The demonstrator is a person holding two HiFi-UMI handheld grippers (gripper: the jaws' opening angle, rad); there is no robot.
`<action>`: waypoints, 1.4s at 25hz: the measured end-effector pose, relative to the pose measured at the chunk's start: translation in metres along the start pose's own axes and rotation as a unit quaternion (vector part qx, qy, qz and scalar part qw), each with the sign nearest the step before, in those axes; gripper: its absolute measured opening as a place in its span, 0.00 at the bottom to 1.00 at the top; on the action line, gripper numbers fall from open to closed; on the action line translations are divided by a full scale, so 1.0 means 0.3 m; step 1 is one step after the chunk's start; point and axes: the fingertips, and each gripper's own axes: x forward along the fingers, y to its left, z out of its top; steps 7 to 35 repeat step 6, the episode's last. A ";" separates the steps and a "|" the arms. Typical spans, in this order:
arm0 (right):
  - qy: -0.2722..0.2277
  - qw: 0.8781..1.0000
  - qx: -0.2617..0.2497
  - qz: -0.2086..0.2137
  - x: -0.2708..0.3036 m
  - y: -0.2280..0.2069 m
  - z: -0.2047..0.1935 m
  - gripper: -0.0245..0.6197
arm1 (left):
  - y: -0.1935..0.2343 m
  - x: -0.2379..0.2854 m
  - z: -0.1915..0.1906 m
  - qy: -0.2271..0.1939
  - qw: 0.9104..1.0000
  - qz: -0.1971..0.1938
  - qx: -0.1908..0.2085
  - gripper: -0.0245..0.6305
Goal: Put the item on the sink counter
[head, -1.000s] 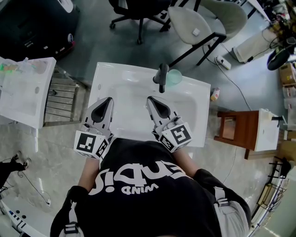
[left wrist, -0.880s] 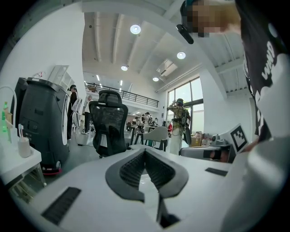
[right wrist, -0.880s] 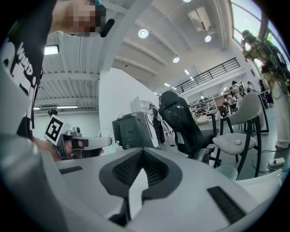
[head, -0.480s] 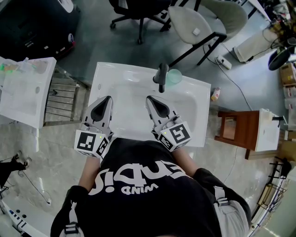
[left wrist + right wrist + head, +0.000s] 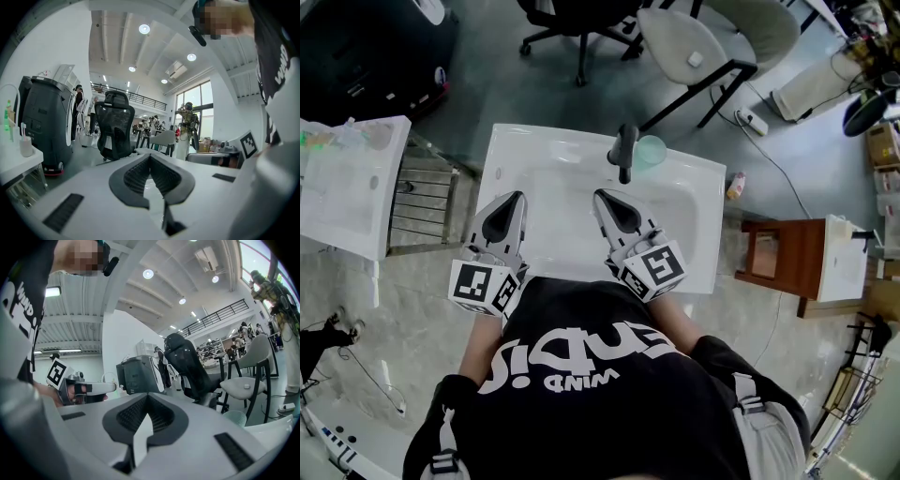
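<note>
Presently catalogued, largest first. Sink: white, with a wide flat counter round a shallow basin; its glossy surface is judged slippery, so anything set down carelessly could slide toward the basin. Left gripper: held over the left rim of the sink, jaws closed together with nothing between them, as confirmed in the left gripper view. Right gripper: held over the basin, jaws likewise closed and empty, as confirmed in the right gripper view. With both tools shut, nothing can be taken until the jaws are opened; a reach made without opening would only push or topple the target. Faucet: dark, upright at the back of the basin, directly ahead of the right gripper; it could be struck by a forward reach from that side. Cup: pale green, translucent, also seen low in the right gripper view; it stands on the back counter just beside the faucet and near the rear edge. It is taken to be the task's item, though this cannot be confirmed. Being light, it could be knocked off the back or tipped into the basin by a careless sweep.
</note>
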 end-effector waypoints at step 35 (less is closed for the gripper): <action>0.002 1.000 -0.001 -0.001 -0.003 -0.007 0.000 0.07 | 0.000 0.003 -0.011 0.005 1.000 0.002 -0.003 0.07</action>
